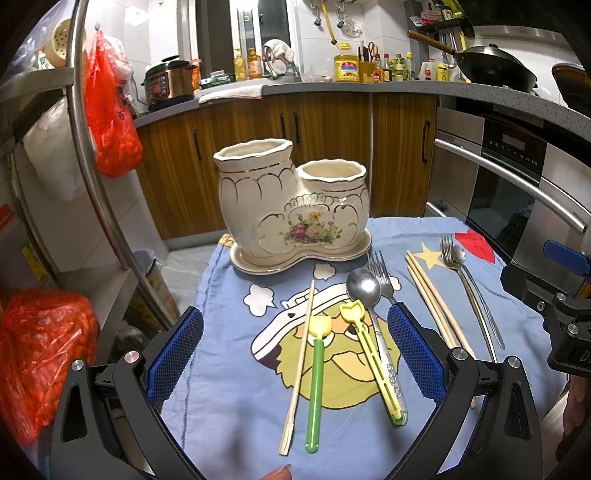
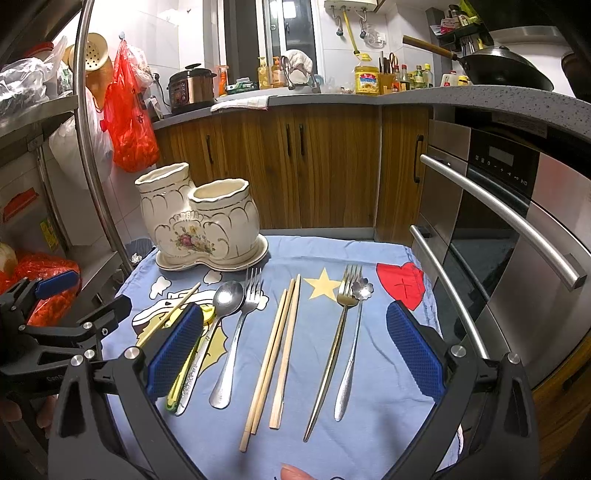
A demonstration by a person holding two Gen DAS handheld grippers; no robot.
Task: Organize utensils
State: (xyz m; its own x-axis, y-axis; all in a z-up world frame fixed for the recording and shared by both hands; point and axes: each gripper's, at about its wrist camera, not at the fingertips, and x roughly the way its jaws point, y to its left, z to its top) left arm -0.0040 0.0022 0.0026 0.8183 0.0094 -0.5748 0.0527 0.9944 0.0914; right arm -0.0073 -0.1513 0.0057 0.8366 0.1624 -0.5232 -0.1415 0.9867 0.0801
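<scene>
Both my claws, left (image 1: 295,347) and right (image 2: 295,343), gape empty; chopsticks (image 2: 273,354) mid-cloth look light, stiff, thin: pinch them mid-shaft, holder (image 2: 199,221) fragile

1. Both views were evenly lit by bright, warm indoor light with a yellowish cast.
2. Glare whitened the wall tiles (image 1: 162,33) near the window (image 2: 288,29).
3. Highlights glinted on the steel spoon (image 1: 364,286), the oven handle (image 2: 498,210) and the curved metal pole (image 1: 92,147).
4. Shadows under the utensils on the blue cloth (image 2: 376,332) were soft and short.
5. Fisheye distortion bent straight lines strongly at the edges, and the corners fell to black.
6. The centre stayed sharp; a fingertip (image 1: 277,472) at the lower edge was blurred.
</scene>
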